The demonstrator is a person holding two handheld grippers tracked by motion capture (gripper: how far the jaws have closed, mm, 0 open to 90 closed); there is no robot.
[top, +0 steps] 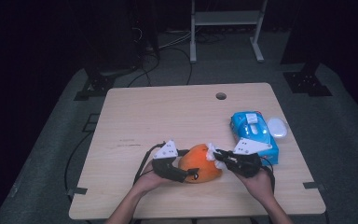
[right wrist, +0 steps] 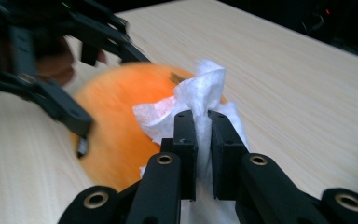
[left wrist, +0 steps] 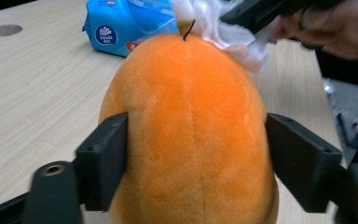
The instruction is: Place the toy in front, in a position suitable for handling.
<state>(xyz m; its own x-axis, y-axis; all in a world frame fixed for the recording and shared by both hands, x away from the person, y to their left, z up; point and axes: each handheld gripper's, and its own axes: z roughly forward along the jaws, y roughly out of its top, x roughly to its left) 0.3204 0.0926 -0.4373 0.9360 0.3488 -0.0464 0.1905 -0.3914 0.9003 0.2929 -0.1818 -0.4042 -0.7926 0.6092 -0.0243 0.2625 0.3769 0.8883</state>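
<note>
Black jaws of the left gripper [left wrist: 196,163] clasp the orange plush fruit toy [left wrist: 191,130] at lower centre. Right gripper [right wrist: 203,140] pinches a crumpled white tissue [right wrist: 191,100] against the toy's stem end at upper centre, so the wiping looks under way, with most of the fur apparently left.

Blue tissue pack [top: 253,132] by the table's [top: 168,112] right edge, white oval thing [top: 277,127] just right of it, round hole [top: 221,96] behind.

In the left gripper view the bottom edge cuts off the orange plush toy [left wrist: 191,140], and the top edge cuts off the tissue [left wrist: 223,28] at one o'clock. The right gripper view blurs the left gripper [right wrist: 51,88] at ten o'clock — its far jaw sits hidden behind the toy. Print on the blue packet [top: 254,133] is too small to read.
</note>
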